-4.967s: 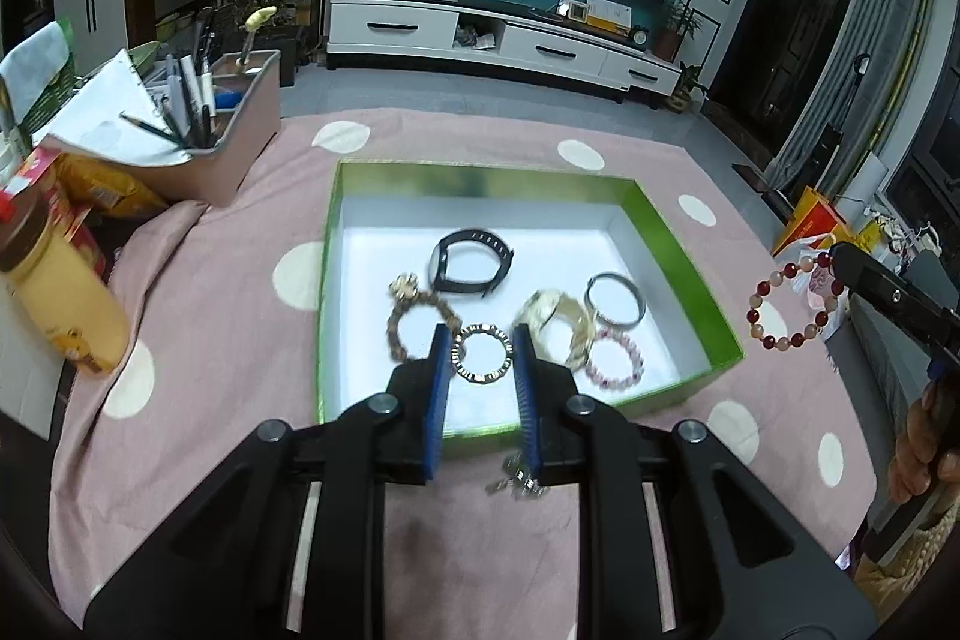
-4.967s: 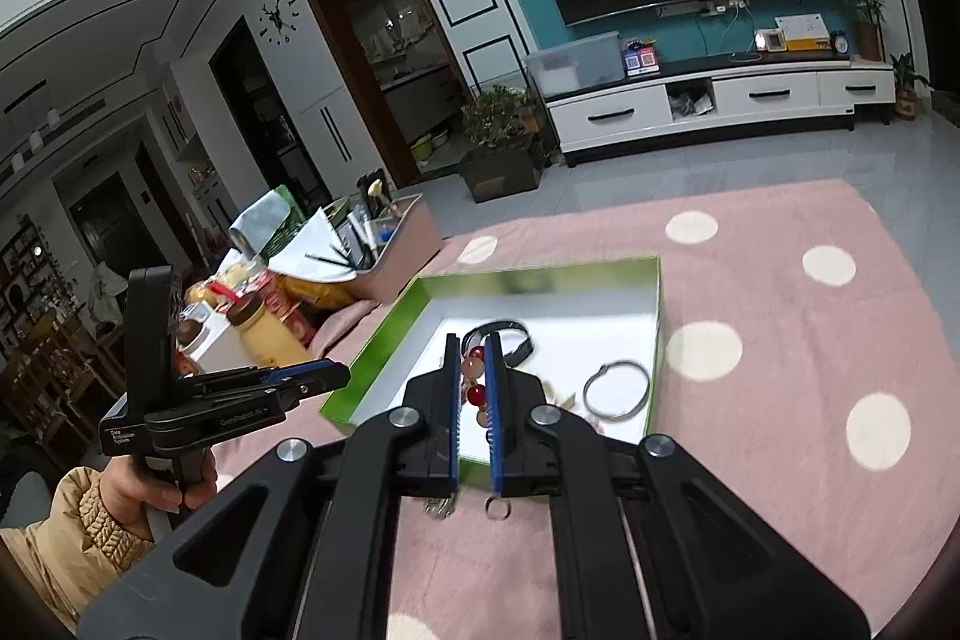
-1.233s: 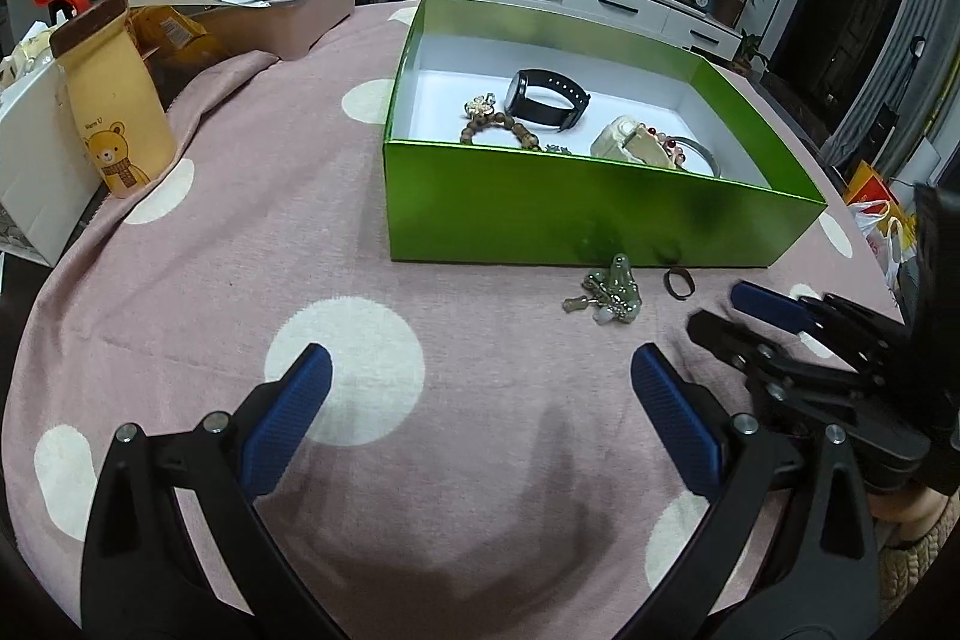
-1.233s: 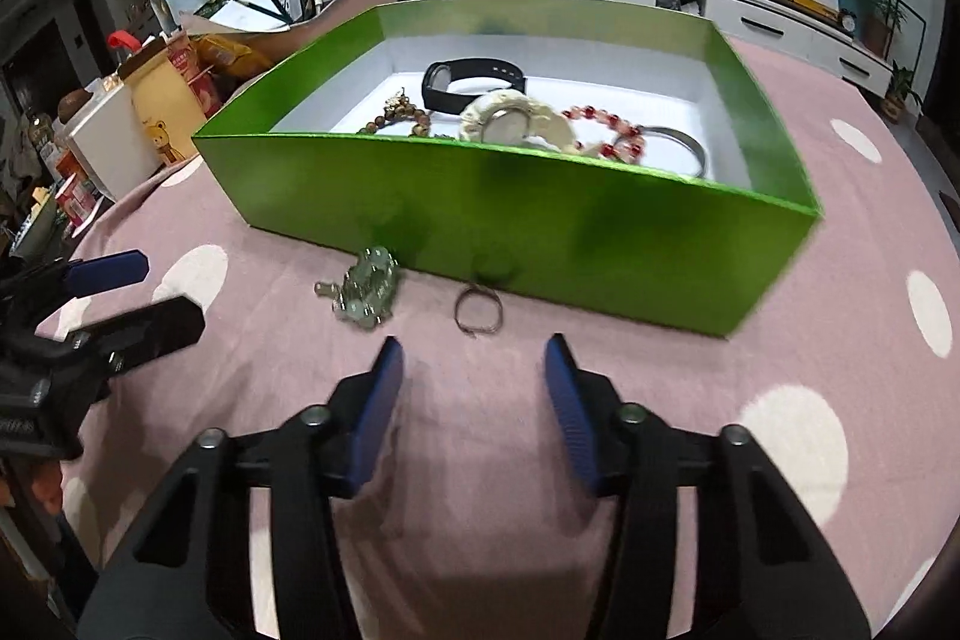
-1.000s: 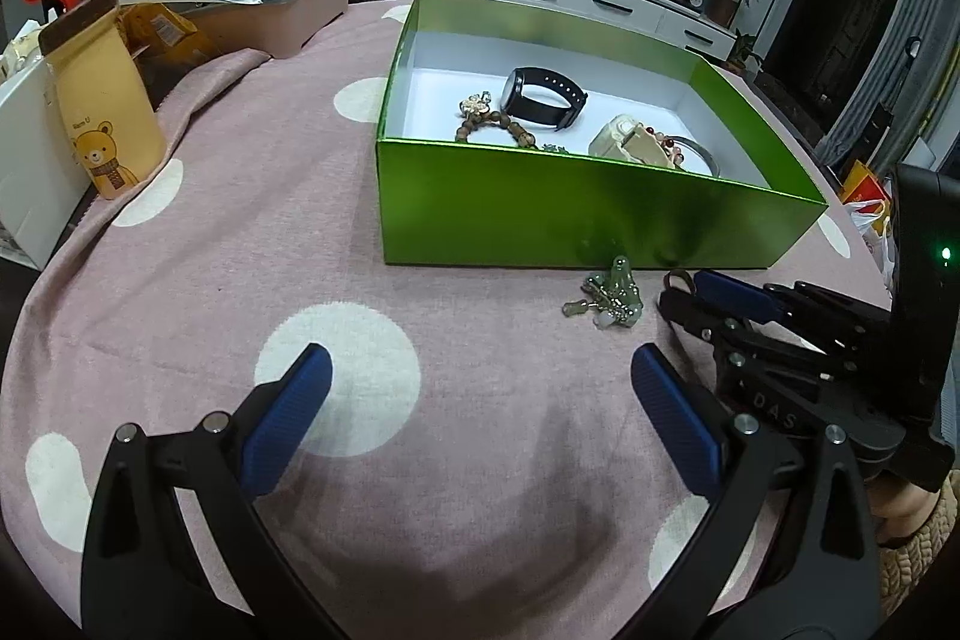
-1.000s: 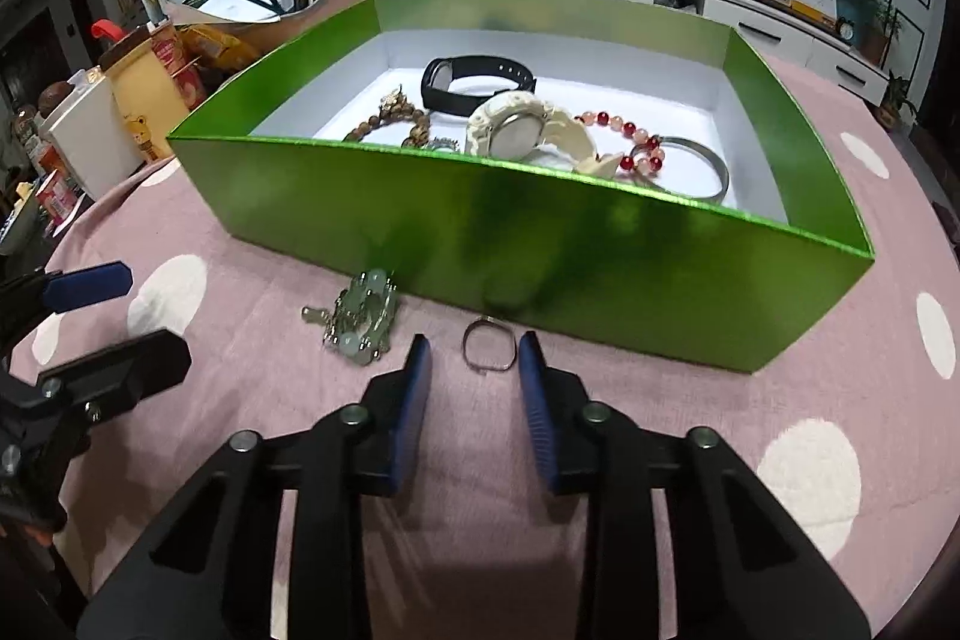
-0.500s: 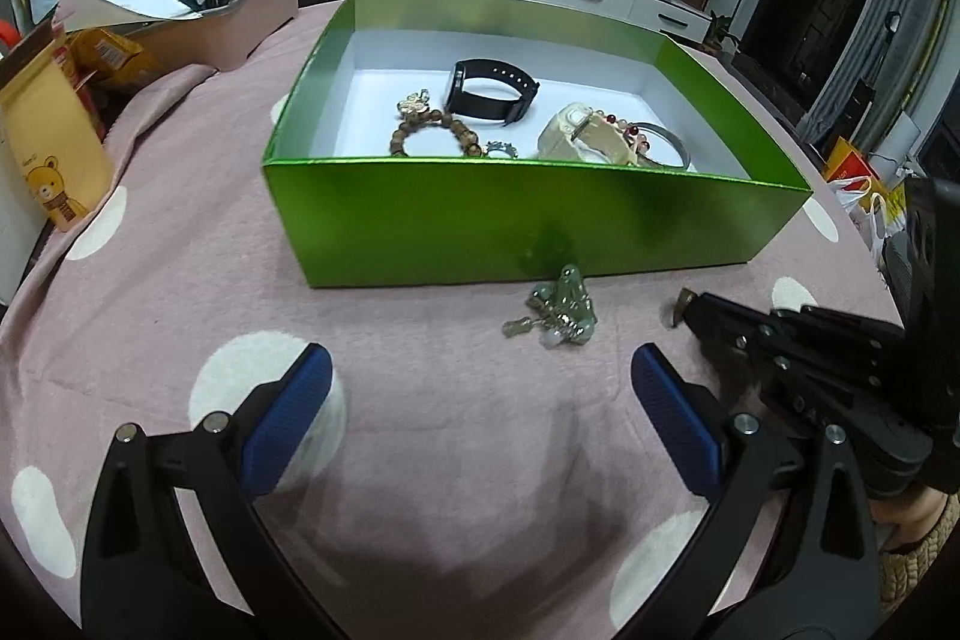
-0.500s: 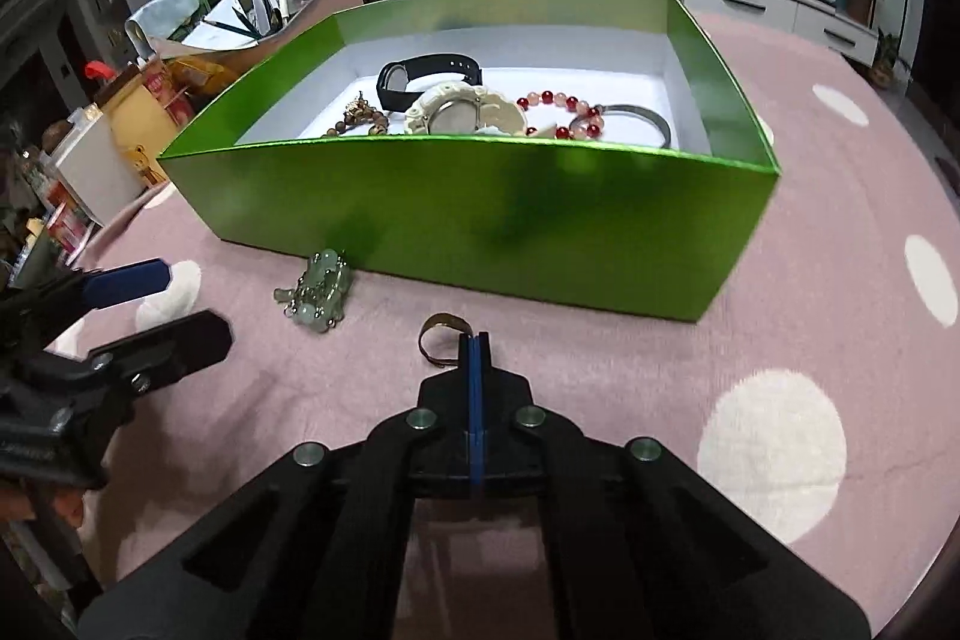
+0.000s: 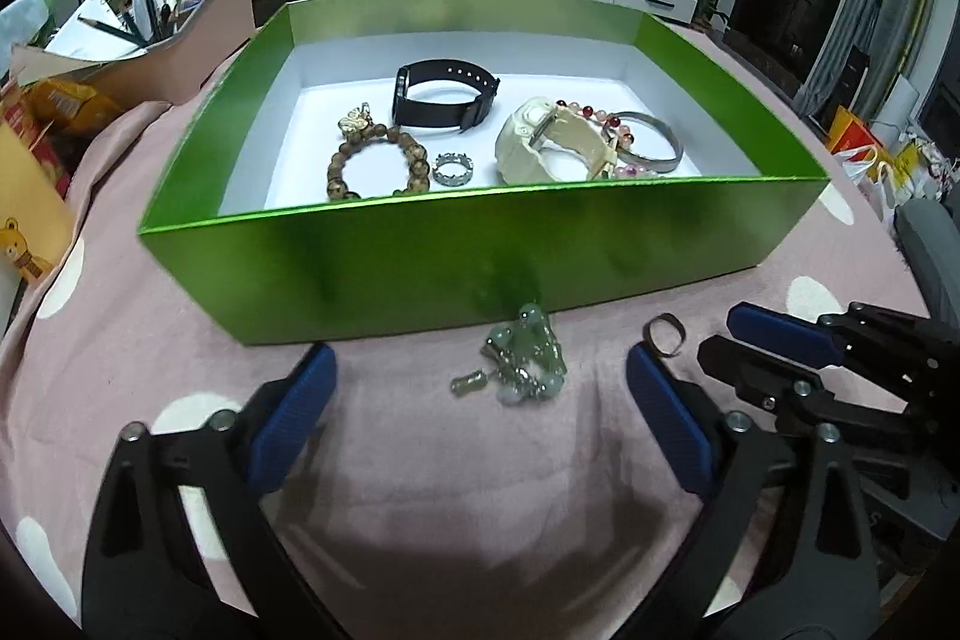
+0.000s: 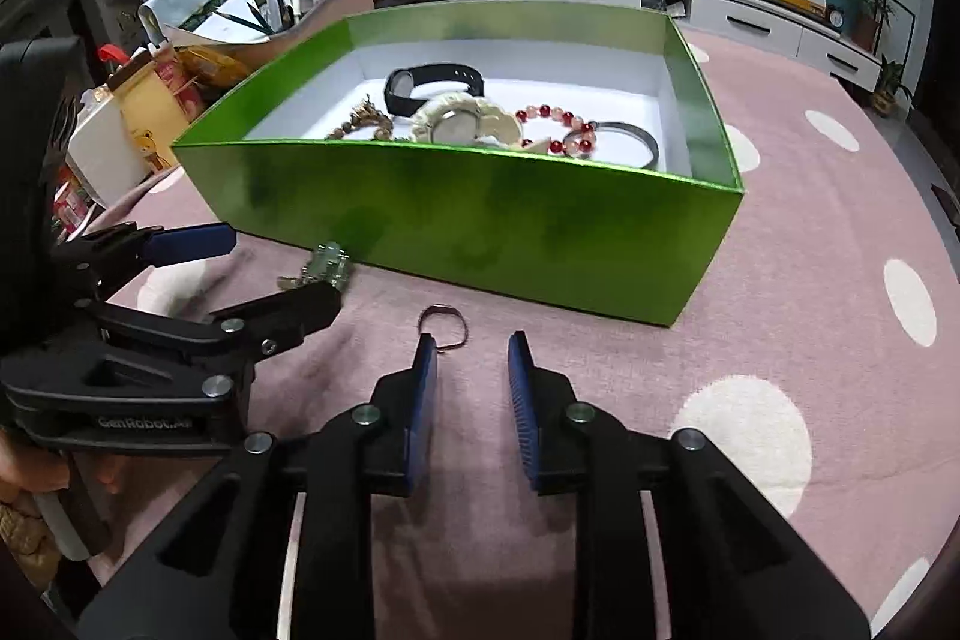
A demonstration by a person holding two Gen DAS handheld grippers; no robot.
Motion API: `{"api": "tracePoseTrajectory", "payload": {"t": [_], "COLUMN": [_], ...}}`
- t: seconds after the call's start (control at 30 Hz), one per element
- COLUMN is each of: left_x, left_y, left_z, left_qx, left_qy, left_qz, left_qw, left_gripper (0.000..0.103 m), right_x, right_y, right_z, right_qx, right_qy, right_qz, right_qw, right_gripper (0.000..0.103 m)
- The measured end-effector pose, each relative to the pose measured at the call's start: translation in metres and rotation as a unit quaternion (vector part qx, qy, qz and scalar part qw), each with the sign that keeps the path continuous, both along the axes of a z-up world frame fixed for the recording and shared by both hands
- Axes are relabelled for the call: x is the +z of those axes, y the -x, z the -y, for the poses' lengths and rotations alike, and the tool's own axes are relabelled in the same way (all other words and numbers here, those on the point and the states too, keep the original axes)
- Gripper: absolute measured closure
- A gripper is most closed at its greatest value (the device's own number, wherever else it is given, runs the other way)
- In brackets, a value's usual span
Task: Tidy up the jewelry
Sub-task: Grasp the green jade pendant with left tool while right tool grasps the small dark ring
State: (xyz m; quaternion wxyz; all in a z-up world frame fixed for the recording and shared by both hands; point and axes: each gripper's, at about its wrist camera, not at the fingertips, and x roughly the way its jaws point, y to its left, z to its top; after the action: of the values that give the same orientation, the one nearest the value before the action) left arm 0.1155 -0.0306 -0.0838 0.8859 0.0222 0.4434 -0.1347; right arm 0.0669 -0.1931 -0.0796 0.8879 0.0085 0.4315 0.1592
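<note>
A green box (image 9: 420, 244) on the pink dotted cloth holds a black watch (image 9: 444, 103), a wooden bead bracelet (image 9: 375, 160), a cream watch (image 9: 552, 142), a red bead bracelet (image 10: 549, 118) and a silver bangle (image 9: 651, 139). In front of it on the cloth lie a jade bead piece (image 9: 525, 361) and a small ring (image 9: 663, 334). My left gripper (image 9: 479, 363) is wide, its jaws closing, with the jade piece (image 10: 327, 268) between the pads but untouched. My right gripper (image 10: 472, 340) is opening and holds nothing. The ring (image 10: 443, 322) lies just past its left fingertip.
A pink pen holder (image 9: 198, 10) with pens and papers and a yellow bear pouch (image 10: 150, 118) stand at the left beside the box. A hand (image 10: 24, 466) holds the left gripper's handle. Bags lie on the floor past the table's right edge (image 9: 864, 148).
My left gripper has come forward, so the jade piece now lies between its tips. The right gripper shut just short of the ring, then opened; the ring stays on the cloth.
</note>
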Motion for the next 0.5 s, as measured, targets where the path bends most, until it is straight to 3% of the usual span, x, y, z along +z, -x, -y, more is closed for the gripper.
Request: {"api": "tracePoseTrajectory", "payload": {"t": [0.07,0.2,0.23,0.27,0.3,0.43,0.5], "left_x": [-0.004,-0.007,-0.007,-0.006,-0.006,-0.006,-0.003], "left_y": [-0.003,-0.001,-0.001,0.001,0.001,0.002,0.005], "left_z": [0.005,0.011,0.012,0.012,0.011,0.001,-0.007], "left_qx": [-0.009,-0.017,-0.018,-0.021,-0.025,-0.020,-0.014], "left_qy": [-0.004,-0.023,-0.028,-0.032,-0.028,-0.013,-0.004], "left_qz": [-0.006,0.008,0.013,0.020,0.021,0.015,0.015], "left_qw": [0.9999,0.9996,0.9994,0.9990,0.9991,0.9996,0.9998], "left_gripper": [0.026,0.032,0.050,0.075,0.082,0.089,0.090], "right_x": [-0.002,-0.002,-0.002,-0.001,0.000,0.001,0.000], "right_y": [0.000,0.003,0.003,0.003,0.003,0.002,0.002], "right_z": [0.002,0.005,0.005,0.004,0.003,-0.004,-0.007], "right_qx": [-0.001,0.001,0.001,0.006,0.008,0.020,0.023], "right_qy": [-0.005,-0.003,-0.003,-0.005,-0.005,-0.002,-0.001], "right_qz": [-0.001,0.000,0.001,0.003,0.004,0.004,0.003], "right_qw": [1.000,1.000,1.000,1.000,1.000,1.000,1.000], "right_gripper": [0.078,0.078,0.078,0.078,0.078,0.077,0.071]}}
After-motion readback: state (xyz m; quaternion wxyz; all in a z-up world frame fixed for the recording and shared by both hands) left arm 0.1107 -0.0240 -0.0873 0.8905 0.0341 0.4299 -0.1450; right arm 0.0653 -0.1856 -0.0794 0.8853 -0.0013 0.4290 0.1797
